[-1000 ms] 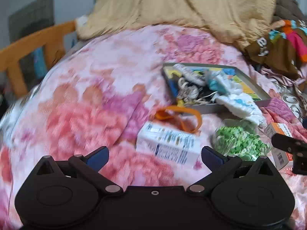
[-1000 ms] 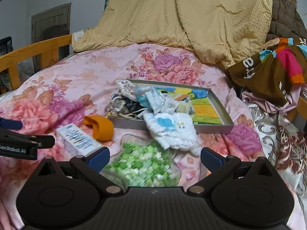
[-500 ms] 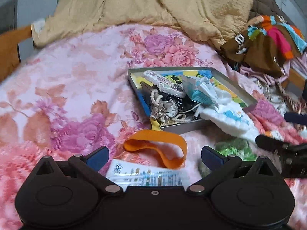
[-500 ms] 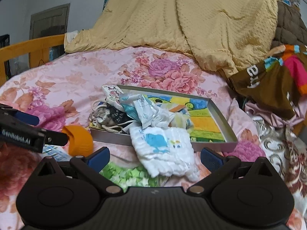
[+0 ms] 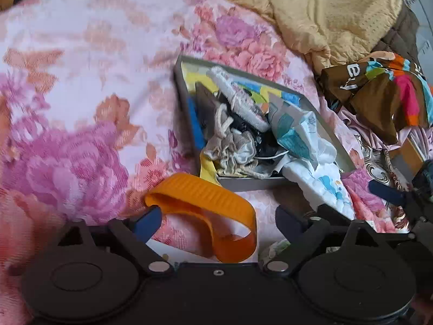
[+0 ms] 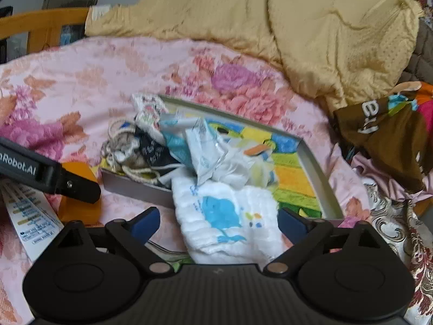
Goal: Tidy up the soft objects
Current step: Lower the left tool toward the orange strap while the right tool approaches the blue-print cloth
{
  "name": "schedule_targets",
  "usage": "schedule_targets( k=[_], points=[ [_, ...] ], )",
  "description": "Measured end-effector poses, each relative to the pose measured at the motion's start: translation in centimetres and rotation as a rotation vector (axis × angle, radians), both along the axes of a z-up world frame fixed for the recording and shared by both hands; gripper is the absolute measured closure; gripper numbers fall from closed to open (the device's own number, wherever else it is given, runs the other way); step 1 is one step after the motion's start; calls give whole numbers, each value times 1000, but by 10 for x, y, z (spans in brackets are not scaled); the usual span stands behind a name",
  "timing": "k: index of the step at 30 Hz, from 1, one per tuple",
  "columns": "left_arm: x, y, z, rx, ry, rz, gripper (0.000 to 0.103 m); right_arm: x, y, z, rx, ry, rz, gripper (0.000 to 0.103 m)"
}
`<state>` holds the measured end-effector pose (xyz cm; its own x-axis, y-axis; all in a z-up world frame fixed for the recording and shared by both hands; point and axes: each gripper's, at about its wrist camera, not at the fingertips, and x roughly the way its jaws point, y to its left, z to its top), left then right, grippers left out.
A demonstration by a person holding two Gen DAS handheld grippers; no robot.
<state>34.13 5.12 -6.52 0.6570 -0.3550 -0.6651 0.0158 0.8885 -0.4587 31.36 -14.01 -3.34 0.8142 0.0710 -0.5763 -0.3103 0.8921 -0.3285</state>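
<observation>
Two hand-held grippers close in on soft clutter beside a shallow tray on a floral bedspread.

The left gripper (image 5: 217,218) has jaws apart, just narrowing, around a ribbed orange rubbery band (image 5: 205,211), not yet pinched. The right gripper (image 6: 219,223) is likewise apart and narrowing, straddling a quilted white cloth with a blue elephant (image 6: 224,216) that drapes over the grey tray (image 6: 135,187) rim ahead. The springy loop may slip free if pinched off-centre; tugging the limp cloth could drag out tangled cords and crinkly wrappers.
</observation>
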Motion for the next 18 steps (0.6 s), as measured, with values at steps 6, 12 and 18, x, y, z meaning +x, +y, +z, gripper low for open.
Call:
schedule_targets(
  k=[6, 12, 18],
  points=[
    [2, 3, -4, -29, 20, 16, 28, 10, 6, -10, -43, 39, -16, 17],
    [5, 2, -7, -17, 0, 13, 33, 18, 12, -13, -71, 42, -52, 19],
    [7, 2, -10, 2, -21, 2, 37, 26, 15, -15, -55, 58, -57, 30]
  ],
)
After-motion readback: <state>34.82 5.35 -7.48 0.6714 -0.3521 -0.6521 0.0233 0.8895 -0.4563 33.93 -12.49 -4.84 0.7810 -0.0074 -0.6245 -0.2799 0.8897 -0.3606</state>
